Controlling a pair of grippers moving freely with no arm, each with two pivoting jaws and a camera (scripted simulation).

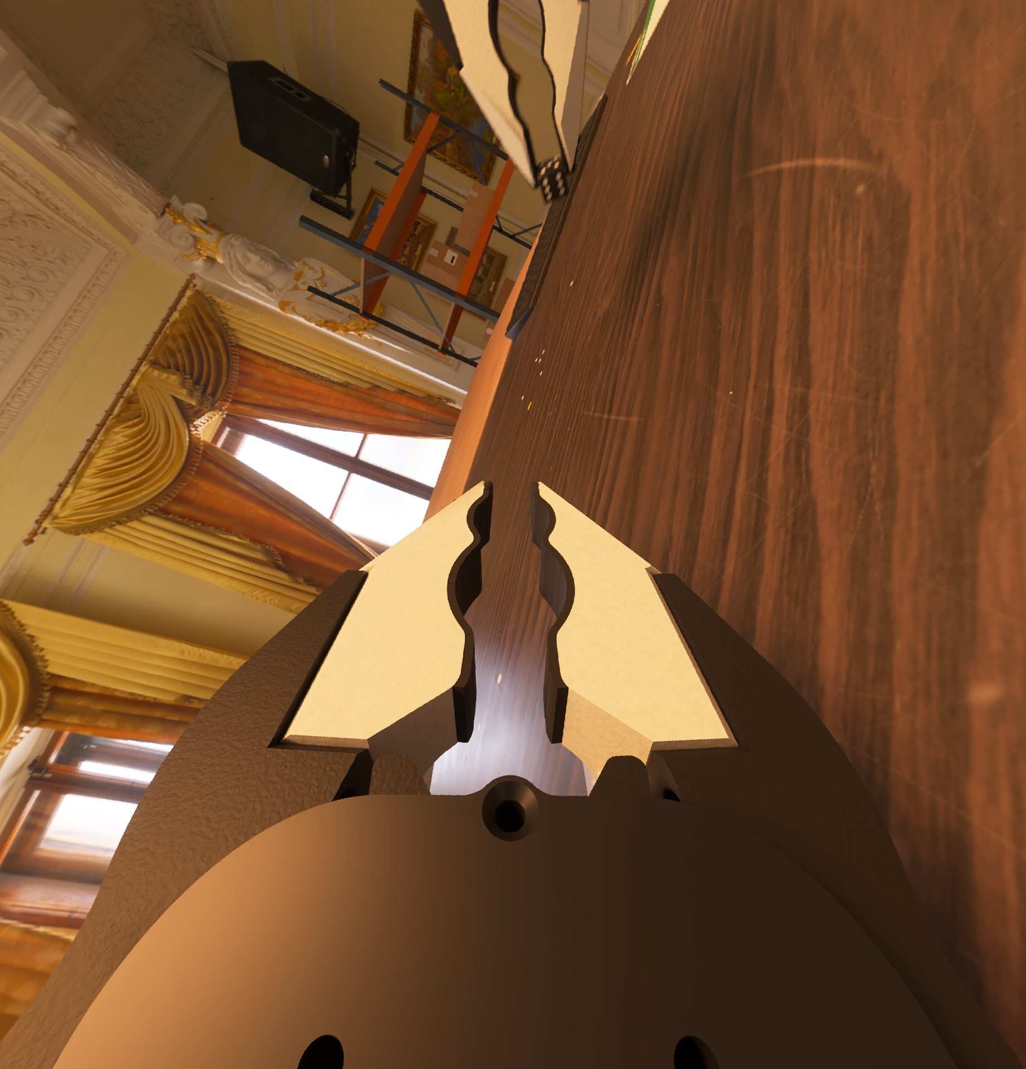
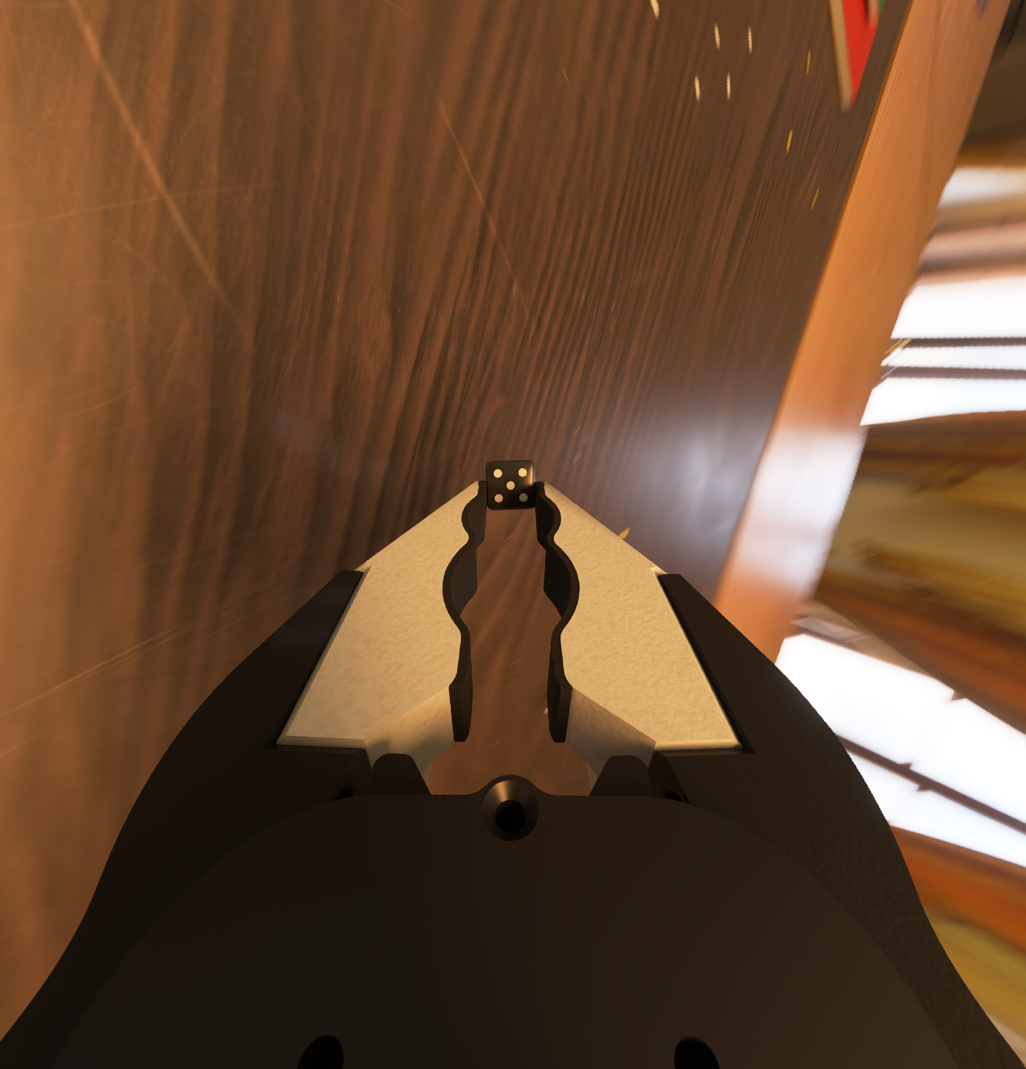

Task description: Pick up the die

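The die is small and black with pale pips. It is pinched between the tips of my right gripper, above the brown wooden table. In the left wrist view the right gripper shows far off at the top with the die at its tips, close to the table surface. My left gripper is low over the table. Its jaws stand a narrow gap apart with nothing between them.
The table's edge runs along the right of the right wrist view. A red and green flat thing lies at the far end. Beyond the table stand an orange and grey shelf rack with cardboard boxes and a black speaker.
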